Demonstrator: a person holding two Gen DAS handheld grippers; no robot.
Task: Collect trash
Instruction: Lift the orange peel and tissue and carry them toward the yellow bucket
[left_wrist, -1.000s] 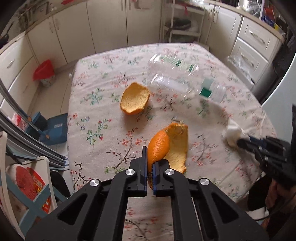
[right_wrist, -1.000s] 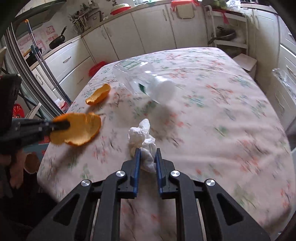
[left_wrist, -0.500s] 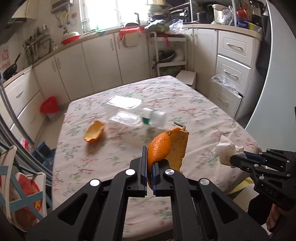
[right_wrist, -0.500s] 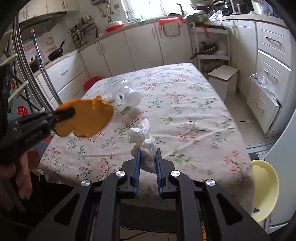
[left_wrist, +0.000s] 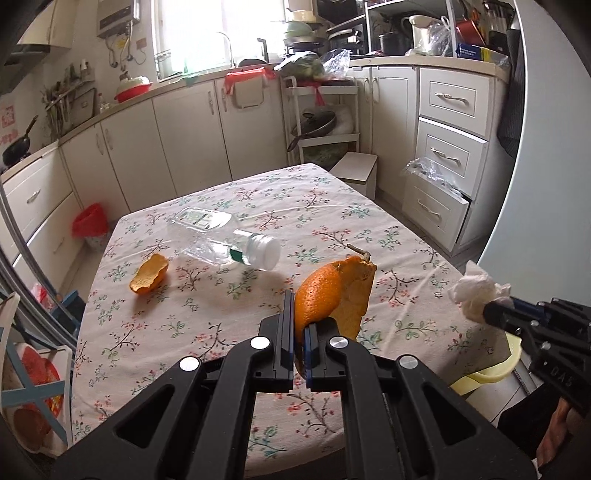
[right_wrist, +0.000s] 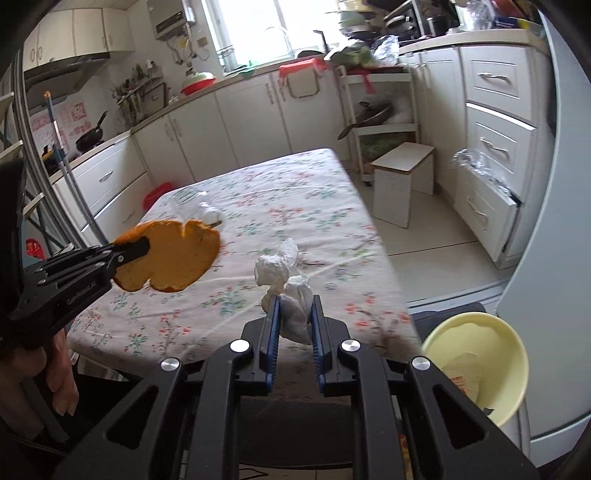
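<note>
Left wrist view. Left gripper (left_wrist: 299, 332) pinched nearly shut on a large orange peel (left_wrist: 332, 295), held clear above the table (left_wrist: 369, 221). Grip sits on the peel's lower edge; the rest stands up past the fingertips. Likely light, leathery, springy; rind pebbled, so slip seems unlikely, though a thin edge could tear. Second, smaller peel (left_wrist: 149, 275) lying on the cloth at 10 o'clock from the gripper, curled, best taken across its rim. Clear plastic bottle (left_wrist: 221, 240) on its side at 11 o'clock, cap toward the camera; probably empty, light, slick, crushable and prone to roll, so neck below the cap looks the safest hold. Bottle label green and white, print too small to read. Right gripper (left_wrist: 491, 308) at 3 o'clock, carrying a tissue wad (left_wrist: 476, 293). "DAS" reads on its body.

Right wrist view. Right gripper (right_wrist: 293, 314) partly closed, pads pressed into the tissue wad (right_wrist: 284, 280), held off the table (right_wrist: 332, 192). Soft, near weightless, compressible; any hold serves, loose folds may snag. Left gripper (right_wrist: 144, 249) at 9 o'clock with the peel (right_wrist: 173, 258); "GenRobot.AI" printed along its side. Bottle (right_wrist: 195, 210) at 11 o'clock, far on the cloth. Yellow bin (right_wrist: 476, 354) at 4 o'clock on the floor, liner inside with faint red print, unreadable; likely the drop point.
</note>
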